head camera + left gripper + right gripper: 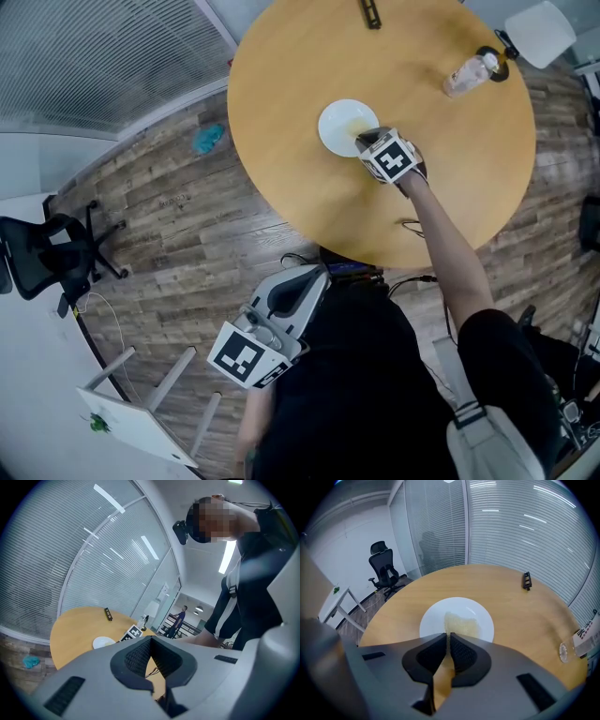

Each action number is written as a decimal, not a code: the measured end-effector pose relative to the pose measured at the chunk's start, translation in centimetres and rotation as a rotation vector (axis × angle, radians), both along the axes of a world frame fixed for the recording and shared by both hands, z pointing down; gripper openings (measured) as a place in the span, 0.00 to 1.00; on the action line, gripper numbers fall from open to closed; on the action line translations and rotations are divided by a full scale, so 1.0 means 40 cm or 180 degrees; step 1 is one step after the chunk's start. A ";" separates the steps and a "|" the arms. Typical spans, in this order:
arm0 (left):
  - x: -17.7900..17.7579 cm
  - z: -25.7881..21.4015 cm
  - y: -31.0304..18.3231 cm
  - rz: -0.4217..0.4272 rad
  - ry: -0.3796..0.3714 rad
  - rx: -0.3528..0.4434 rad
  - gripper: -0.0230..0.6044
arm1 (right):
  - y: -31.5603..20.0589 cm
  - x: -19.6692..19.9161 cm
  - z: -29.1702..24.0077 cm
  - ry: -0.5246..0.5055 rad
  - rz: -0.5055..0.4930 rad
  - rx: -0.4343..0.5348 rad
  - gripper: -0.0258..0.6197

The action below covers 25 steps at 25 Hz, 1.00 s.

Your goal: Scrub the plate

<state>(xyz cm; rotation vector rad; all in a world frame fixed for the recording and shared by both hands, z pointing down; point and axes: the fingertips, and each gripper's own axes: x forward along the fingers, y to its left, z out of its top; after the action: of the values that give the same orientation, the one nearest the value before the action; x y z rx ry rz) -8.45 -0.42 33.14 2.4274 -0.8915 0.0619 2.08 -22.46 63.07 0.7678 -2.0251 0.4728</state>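
Two grippers in frame, one working, one idle. Far left on the wood floor: black office chair [42, 253]. A small blue scrap [208, 139] lies on the floor just off the edge of the round table [309, 197].

Left gripper [314, 278] is held low beside the person's body, off the table and well apart from the plate. Jaws closed tip to tip, nothing between them.

White plate [336, 127] sits flat on the table, a little left of centre. A yellow pad [461, 623] lies across its inner face and runs back to the jaw tips of the right gripper.

Right gripper [366, 141] reaches in over the plate's right rim, arm stretched across the table. Its jaws are pinched nearly together on the near edge of the yellow pad.

Farther right: a clear bottle [466, 75] lies on its side near the table's far right edge. A small black object [370, 13] rests at the far rim.
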 end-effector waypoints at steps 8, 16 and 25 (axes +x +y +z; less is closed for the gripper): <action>-0.009 0.008 0.002 -0.0049 -0.0015 -0.0043 0.05 | -0.074 0.018 -0.001 0.0156 0.0085 0.0018 0.08; -0.035 0.014 -0.009 -0.0161 -0.0027 -0.0085 0.05 | -0.141 -0.047 0.001 0.0216 -0.0046 0.0084 0.08; -0.041 0.018 -0.016 -0.0208 -0.0020 -0.0087 0.06 | -0.102 -0.127 0.010 0.0228 -0.0364 0.0128 0.08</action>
<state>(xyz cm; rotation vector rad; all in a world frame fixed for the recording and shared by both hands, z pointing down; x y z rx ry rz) -10.07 -1.06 33.86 2.3721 -0.9658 0.0572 -3.00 -26.53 63.45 0.6794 -2.0043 0.3355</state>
